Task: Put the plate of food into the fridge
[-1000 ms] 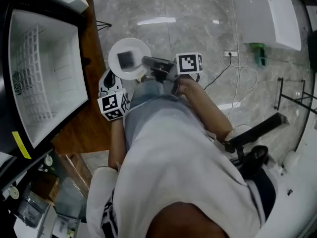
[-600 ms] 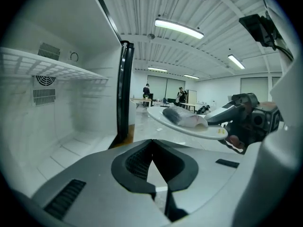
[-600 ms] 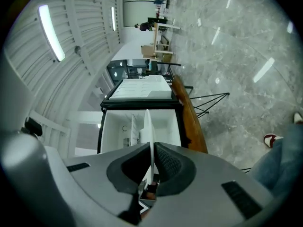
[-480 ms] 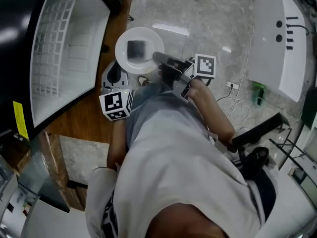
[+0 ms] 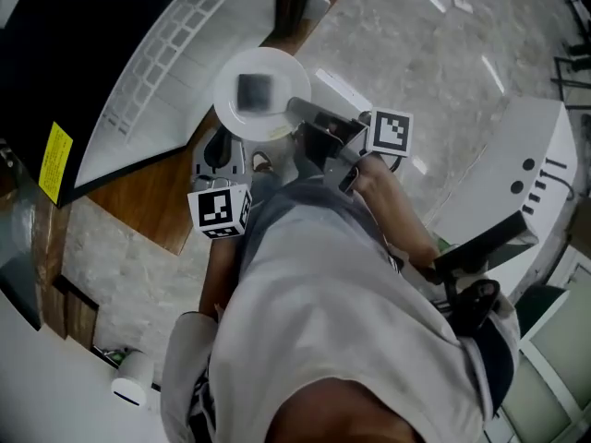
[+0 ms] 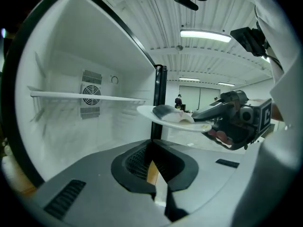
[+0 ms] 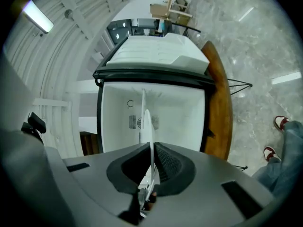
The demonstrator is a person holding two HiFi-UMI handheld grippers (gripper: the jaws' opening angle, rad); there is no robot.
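Head view: right gripper (image 5: 297, 113) is clamped on the rim of the plate (image 5: 277, 67), food (image 5: 254, 90) on top, held ahead of it toward the open fridge (image 5: 148, 109) | left gripper (image 5: 214, 146) closed on nothing, plate up ahead of it | risk, imo: a one-edge pinch could let the plate tip or clip the shelf (image 6: 85, 97), and the food slides off

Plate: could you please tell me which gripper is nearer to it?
Right. The right gripper grips the plate by its rim; the left gripper hangs apart, just below the plate in the head view, holding nothing.
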